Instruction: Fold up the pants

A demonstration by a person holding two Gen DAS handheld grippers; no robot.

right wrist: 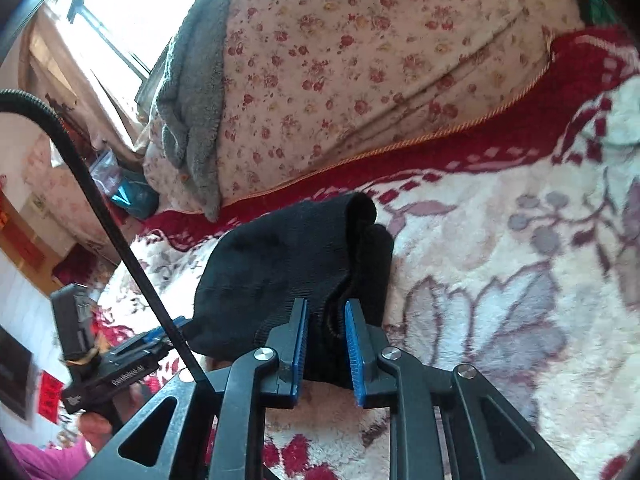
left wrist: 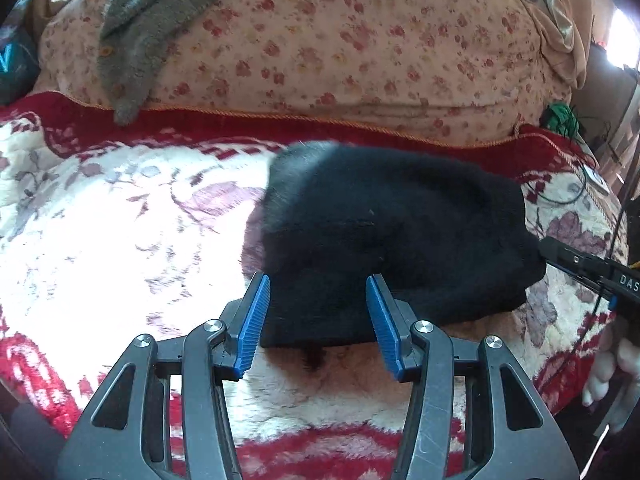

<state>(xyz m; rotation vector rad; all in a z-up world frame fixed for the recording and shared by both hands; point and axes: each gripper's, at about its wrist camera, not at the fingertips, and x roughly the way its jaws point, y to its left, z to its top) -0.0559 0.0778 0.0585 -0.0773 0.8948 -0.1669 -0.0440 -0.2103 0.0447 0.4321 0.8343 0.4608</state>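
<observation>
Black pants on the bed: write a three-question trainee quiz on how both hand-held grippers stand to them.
1. True or false: the left hand-held gripper is clamped shut on the black pants.
2. Which hand-held gripper has fabric between its blue pads? A) left B) right C) neither
3. Fill in: the pants lie on a red and white floral ____.

Key:
1. False; its jaws stand wide open at the near edge of the pants.
2. B; the right hand-held gripper pinches a fold.
3. blanket.
</observation>
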